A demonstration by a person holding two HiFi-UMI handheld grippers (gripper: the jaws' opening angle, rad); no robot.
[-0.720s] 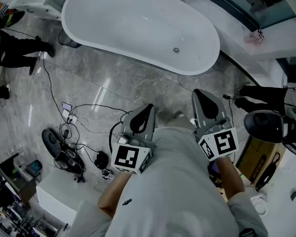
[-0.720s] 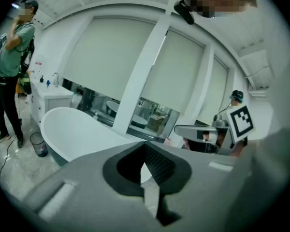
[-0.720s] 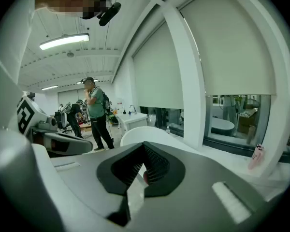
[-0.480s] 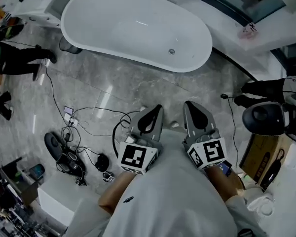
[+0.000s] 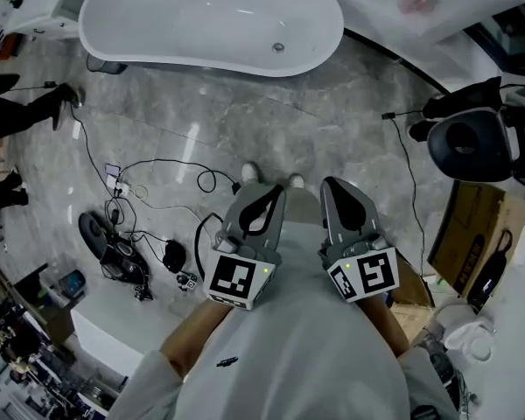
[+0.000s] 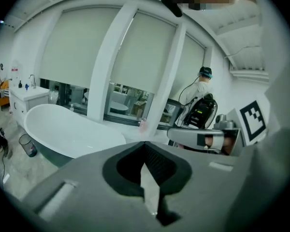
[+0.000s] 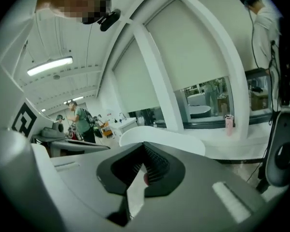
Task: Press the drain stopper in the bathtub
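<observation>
You stand on grey floor (image 5: 271, 138), well apart from the tub (image 5: 184, 16), which lies across the top of the head view. Task not started, by the look of it. Loose cables (image 5: 149, 191) lie on the floor to your left, near your feet. Step that way while walking in and you could snag one.

Left gripper (image 5: 264, 195) and right gripper (image 5: 337, 189) are held side by side against your chest and pointed at the tub. Both are clenched, pads together, nothing between them.

The stopper (image 5: 278, 48) is a small metal disc on the tub bottom, toward its right end, nothing on or around it.

Risks: it is a small target deep in a smooth basin. Reach over the rim carelessly and you knock the wall. Push off-centre with the closed tips and they may skid on the enamel instead of clicking the stopper down.
</observation>
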